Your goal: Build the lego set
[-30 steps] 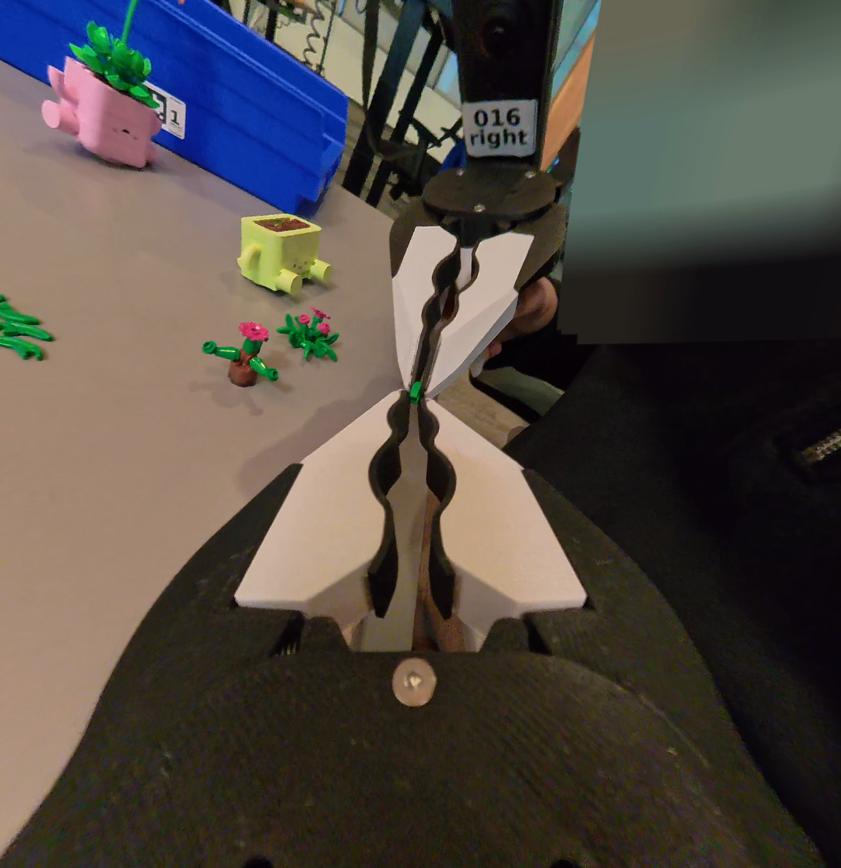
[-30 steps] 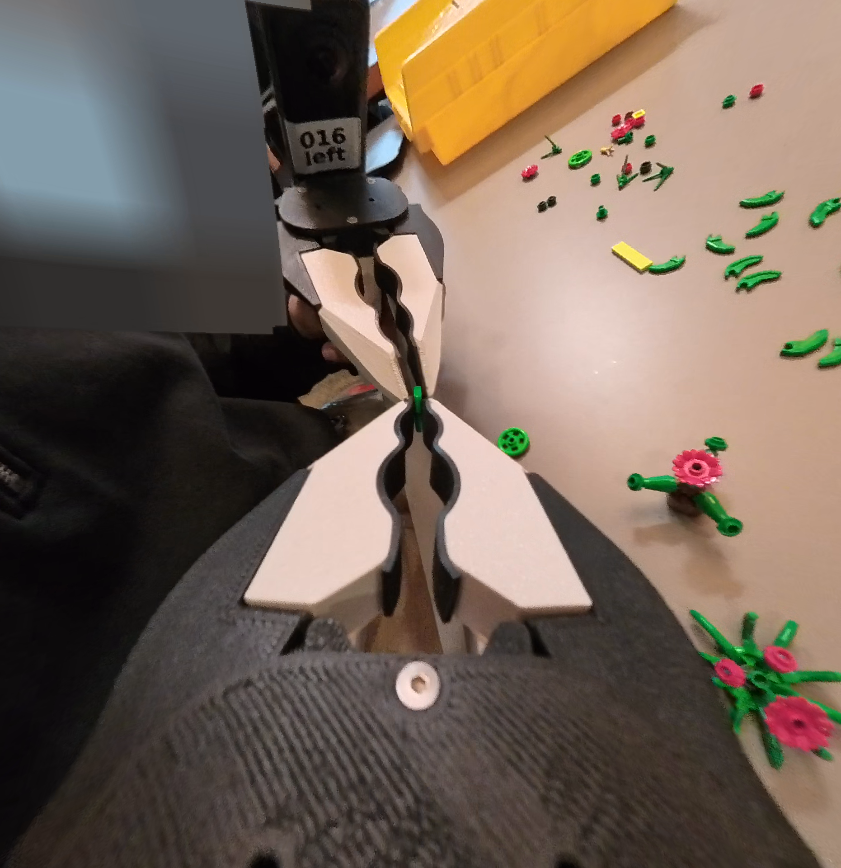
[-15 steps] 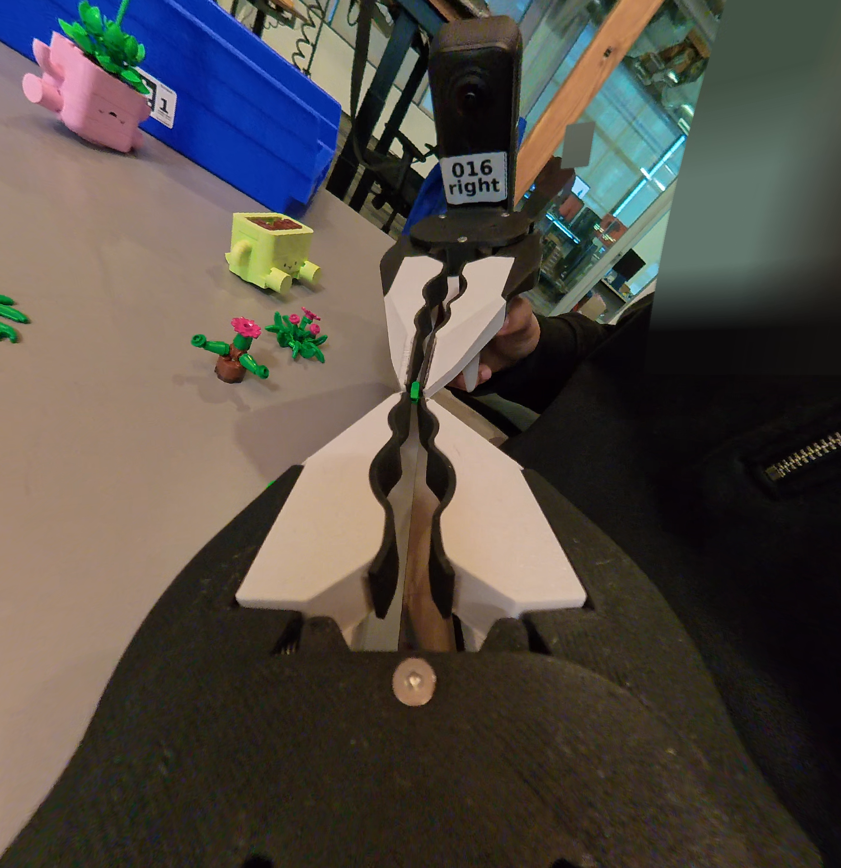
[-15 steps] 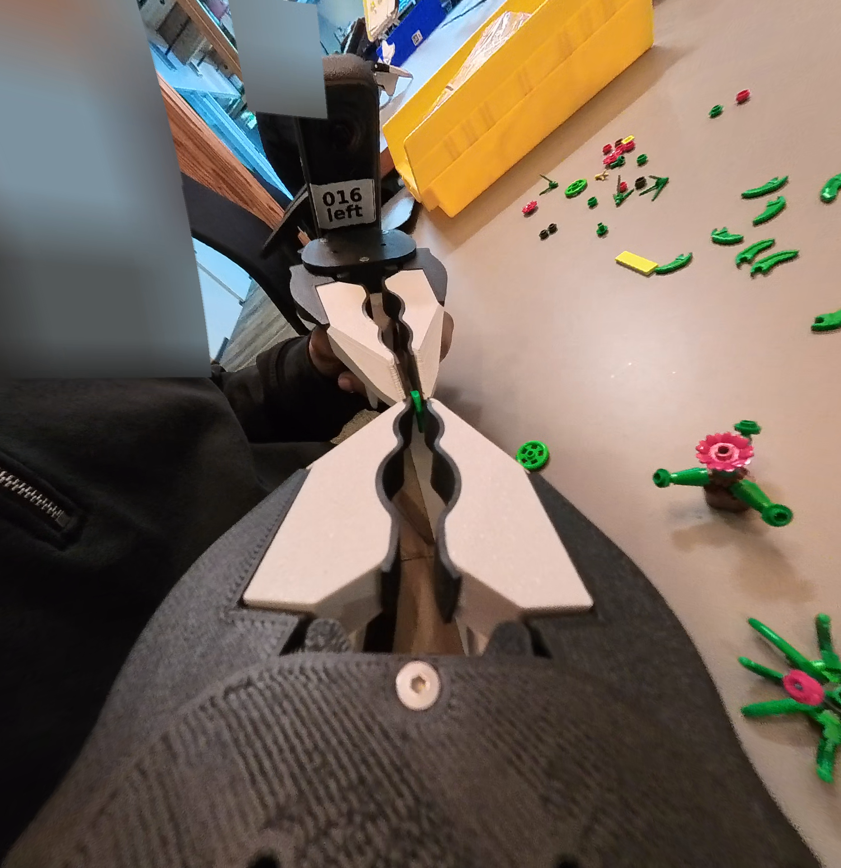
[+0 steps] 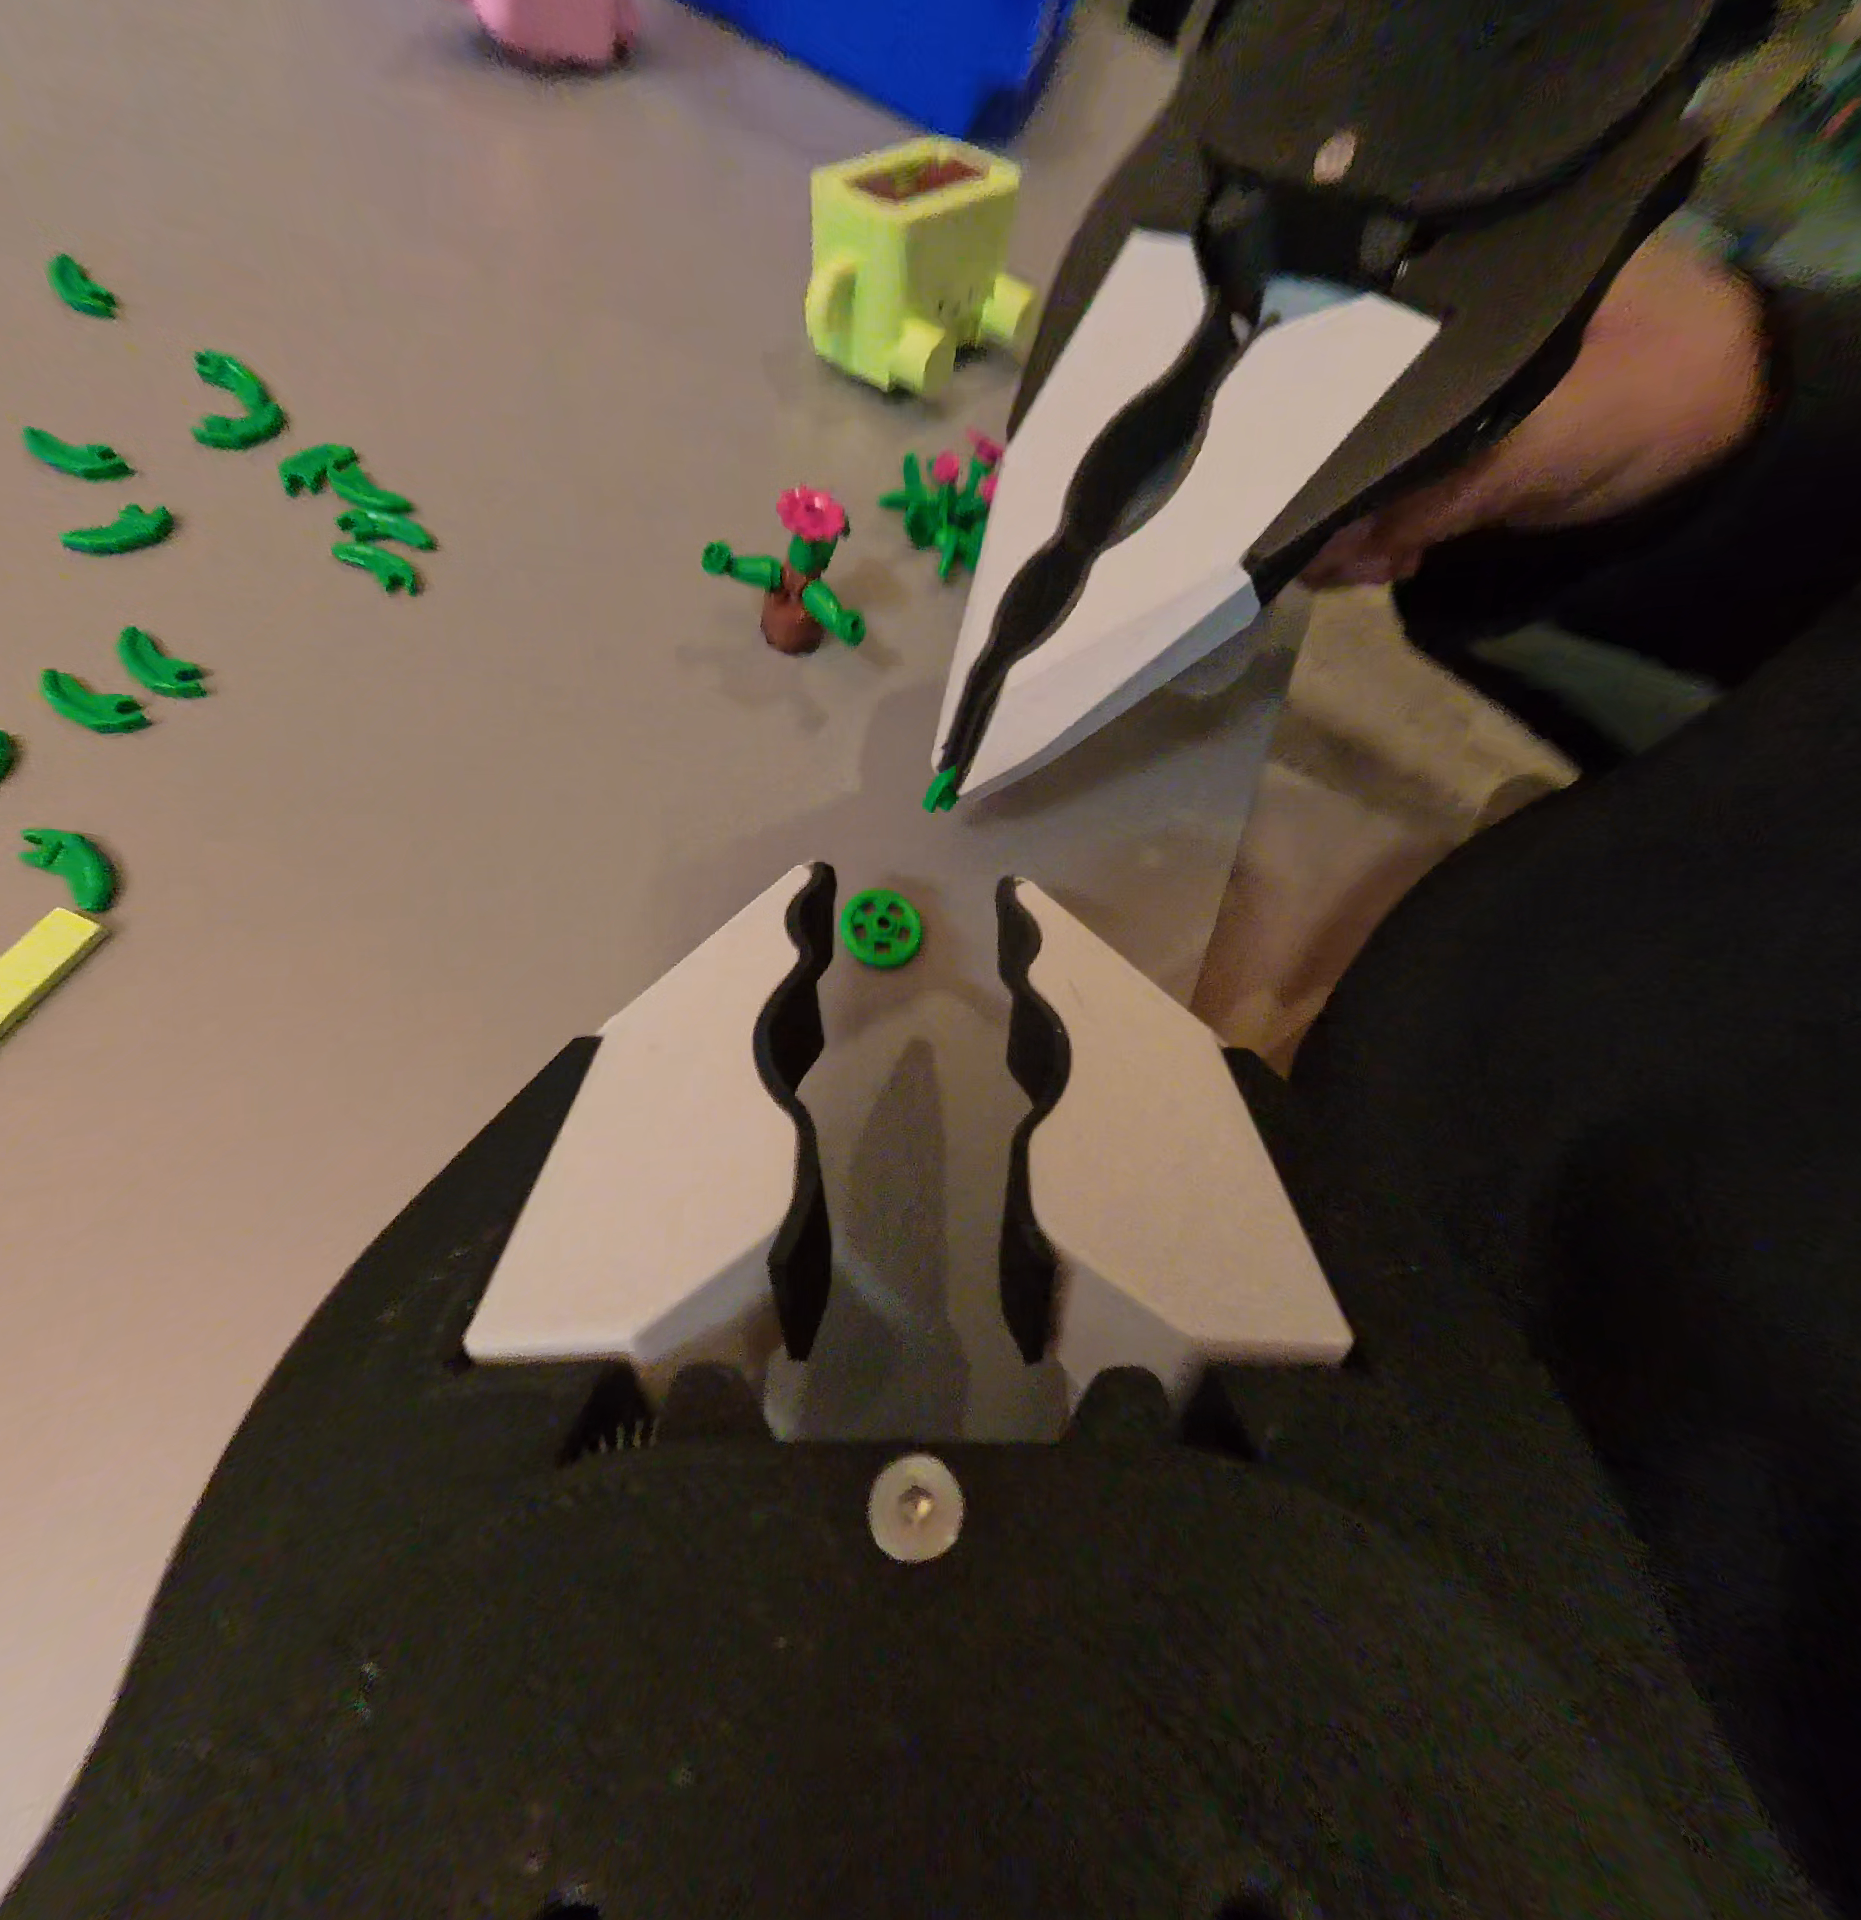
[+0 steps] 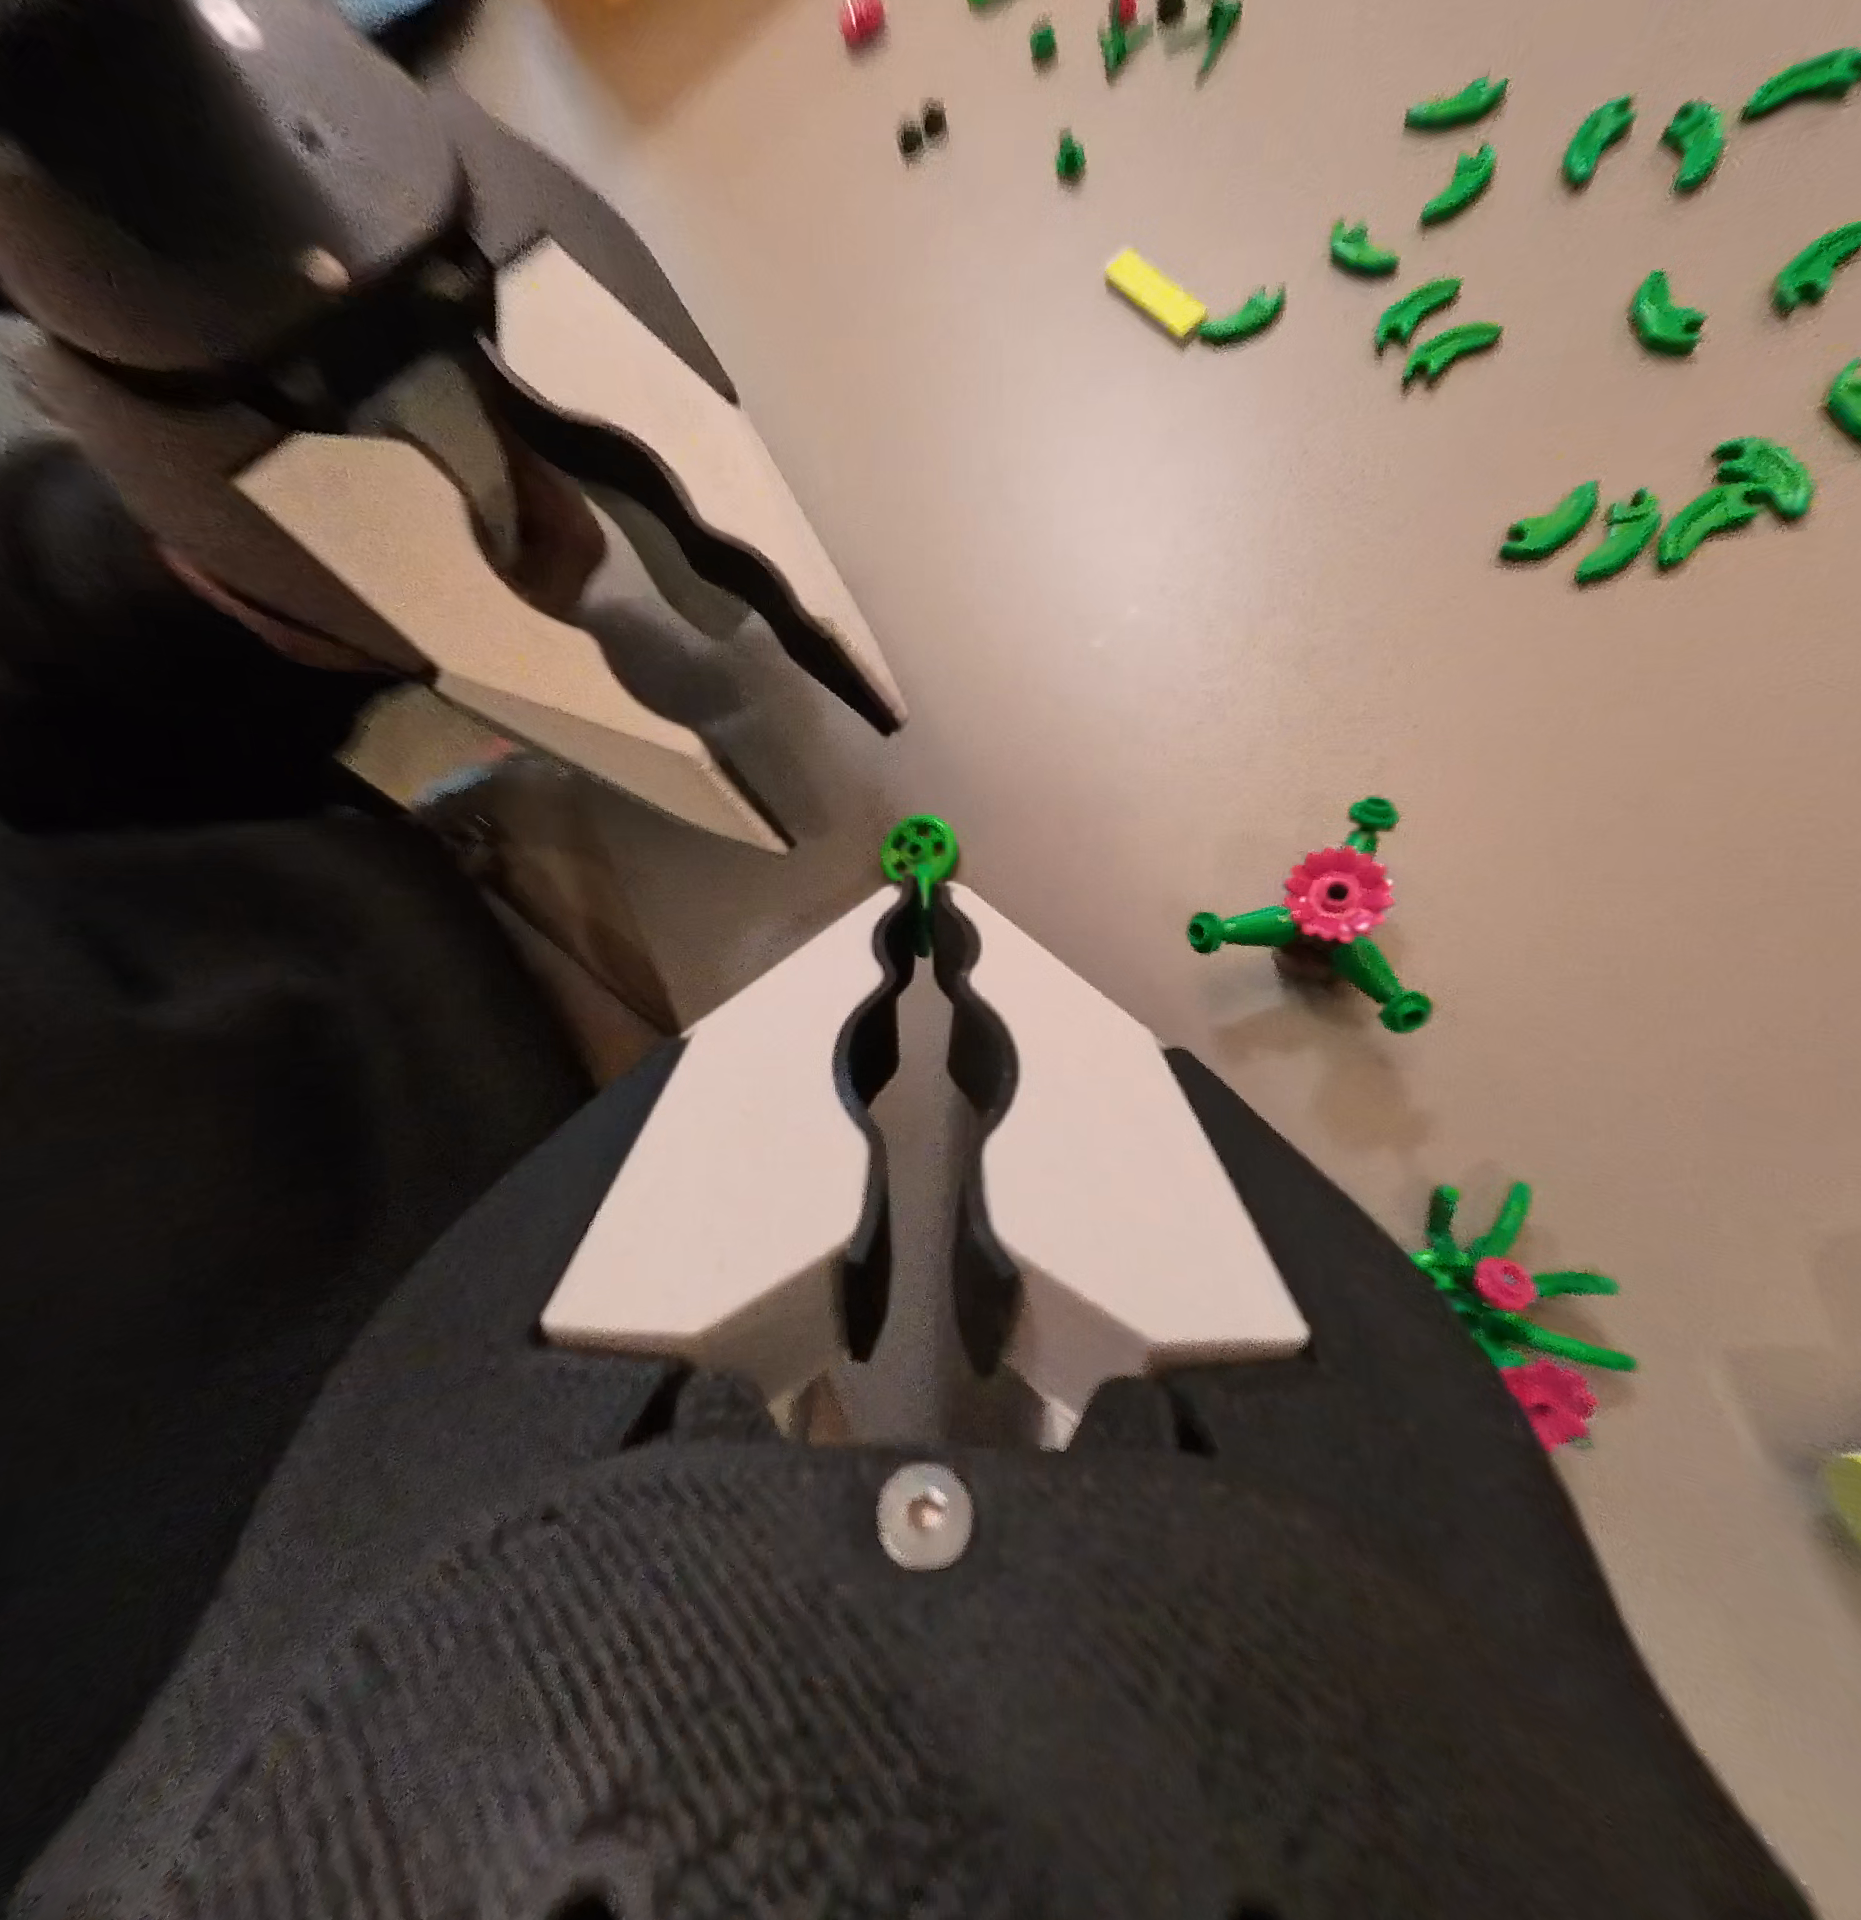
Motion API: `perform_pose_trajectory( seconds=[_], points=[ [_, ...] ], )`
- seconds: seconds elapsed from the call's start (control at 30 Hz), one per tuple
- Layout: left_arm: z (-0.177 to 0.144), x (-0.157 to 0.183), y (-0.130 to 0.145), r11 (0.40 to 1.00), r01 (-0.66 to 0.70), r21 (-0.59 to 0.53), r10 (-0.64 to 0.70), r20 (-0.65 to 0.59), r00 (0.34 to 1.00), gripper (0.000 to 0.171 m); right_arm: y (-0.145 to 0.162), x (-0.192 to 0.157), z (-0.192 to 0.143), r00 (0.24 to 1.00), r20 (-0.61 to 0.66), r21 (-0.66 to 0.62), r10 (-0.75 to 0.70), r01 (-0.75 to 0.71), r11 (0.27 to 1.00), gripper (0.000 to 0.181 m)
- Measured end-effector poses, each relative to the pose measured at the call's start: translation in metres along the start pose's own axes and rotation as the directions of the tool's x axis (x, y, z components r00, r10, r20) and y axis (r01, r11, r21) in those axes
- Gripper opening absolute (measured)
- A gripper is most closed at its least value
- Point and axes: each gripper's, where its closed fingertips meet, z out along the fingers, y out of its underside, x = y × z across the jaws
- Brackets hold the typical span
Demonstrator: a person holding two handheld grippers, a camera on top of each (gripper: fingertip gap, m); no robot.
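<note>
My left gripper (image 5: 913,883) has let go and now gapes wide over the green wheel piece (image 5: 879,930) on the table (image 5: 490,935); my right gripper (image 6: 921,909) alone pinches the green stem (image 6: 923,906), ready for mating.

Glossy green plastic leaf pieces (image 5: 126,530), smooth matt grey tabletop (image 5: 438,935), rough black textured tool body (image 6: 905,1714), shiny metal screw (image 5: 914,1507)

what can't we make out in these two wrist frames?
- Small green piece pinched in the right gripper: only its tip shows in both views, so its shape is unclear.
- Pink pot: cut off by the top edge of the left wrist view.
- Flower cluster: partly behind the right gripper there.
- Tiny pieces far off in the right wrist view: too blurred to identify.
</note>
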Motion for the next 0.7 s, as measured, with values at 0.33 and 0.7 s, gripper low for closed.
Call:
perform_pose_trajectory(
  seconds=[0.33, 0.7],
  points=[
    [0.015, -0.005, 0.023, 0.985, -0.083, -0.153, 0.097, 0.084, 0.992, 0.028, 0.012, 0.001, 0.022, 0.993, -0.040, -0.162, -0.115, 0.107, 0.981, 0.001],
    [0.018, -0.006, 0.026, 0.982, -0.067, -0.177, 0.084, 0.086, 0.993, 0.015, 0.015, -0.001, 0.022, 0.992, -0.015, -0.182, -0.128, 0.123, 0.976, 0.001]
  ],
)
